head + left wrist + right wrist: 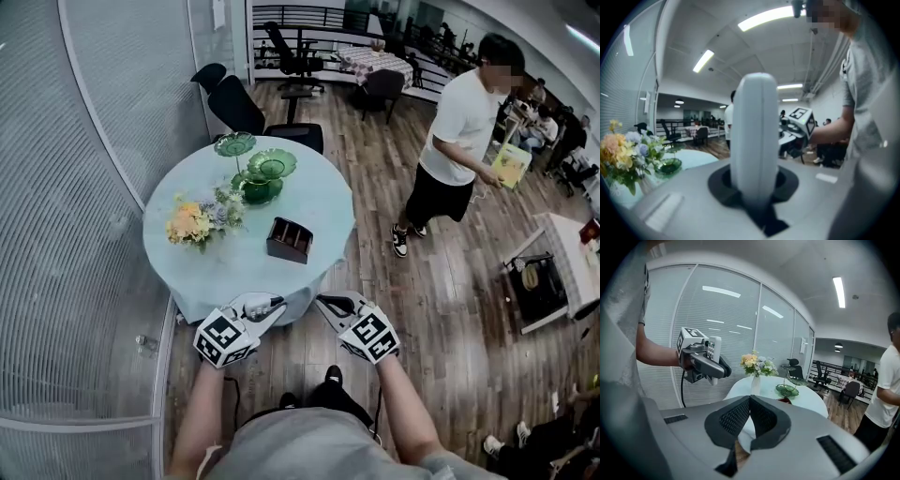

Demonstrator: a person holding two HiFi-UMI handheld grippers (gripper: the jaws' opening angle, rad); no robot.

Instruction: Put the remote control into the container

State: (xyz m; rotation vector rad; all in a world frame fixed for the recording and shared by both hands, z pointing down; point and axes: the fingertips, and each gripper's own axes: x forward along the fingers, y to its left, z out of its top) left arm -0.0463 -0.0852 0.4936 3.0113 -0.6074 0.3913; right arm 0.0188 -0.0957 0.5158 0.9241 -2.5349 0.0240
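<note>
Two grippers: your left gripper point(270, 306) clamps the remote point(754, 140), which stands upright, long axis vertical, buttons facing your right gripper point(325, 301), whose jaws are pressed together.

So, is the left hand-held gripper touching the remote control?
Touching. The left gripper view shows the left hand-held gripper clamped on the upright remote control.

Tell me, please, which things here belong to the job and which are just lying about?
Job: remote, clamped in the left gripper; brown container on the round table.
Lying about: flowers; green dish stand; black chairs.
</note>
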